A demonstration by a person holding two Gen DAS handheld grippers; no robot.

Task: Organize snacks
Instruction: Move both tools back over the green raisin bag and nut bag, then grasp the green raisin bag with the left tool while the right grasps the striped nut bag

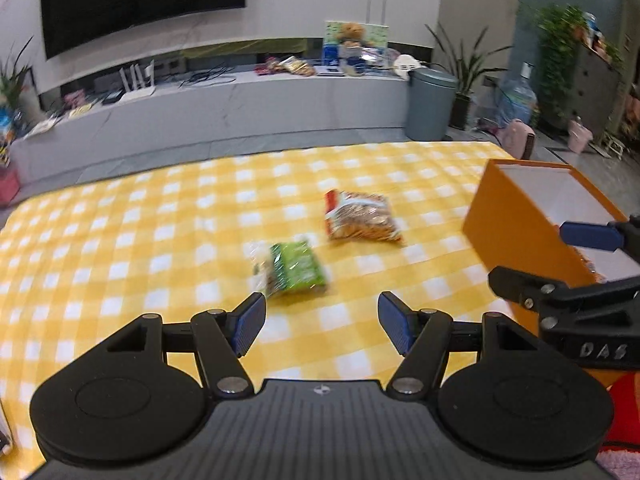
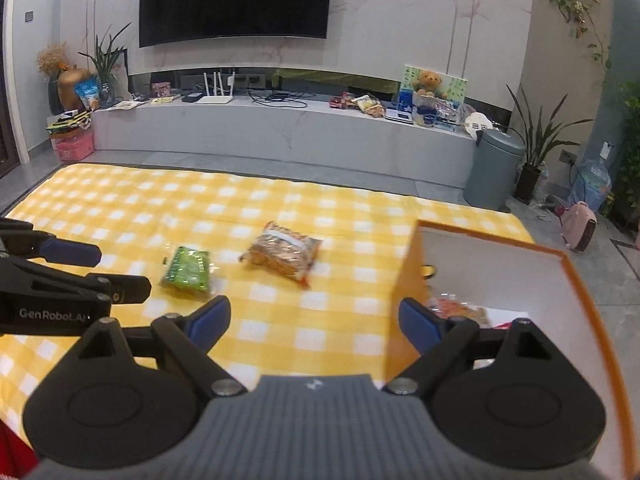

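A green snack packet [image 1: 292,270] [image 2: 188,268] and a brown snack packet [image 1: 362,216] [image 2: 284,252] lie side by side on the yellow checked cloth [image 1: 140,240]. At the cloth's right stands an orange box [image 1: 508,220] [image 2: 408,280] with white inner walls and some snacks [image 2: 456,308] inside. My left gripper [image 1: 322,320] [image 2: 122,270] is open and empty, just short of the green packet. My right gripper [image 2: 314,320] [image 1: 528,254] is open and empty, its right finger [image 2: 420,326] at the box's near wall.
Beyond the cloth's far edge are grey floor tiles, a long low TV bench [image 2: 280,132] with clutter, a grey bin [image 2: 492,168], potted plants and a pink heater [image 2: 578,226]. Something red [image 1: 624,412] lies at the near right.
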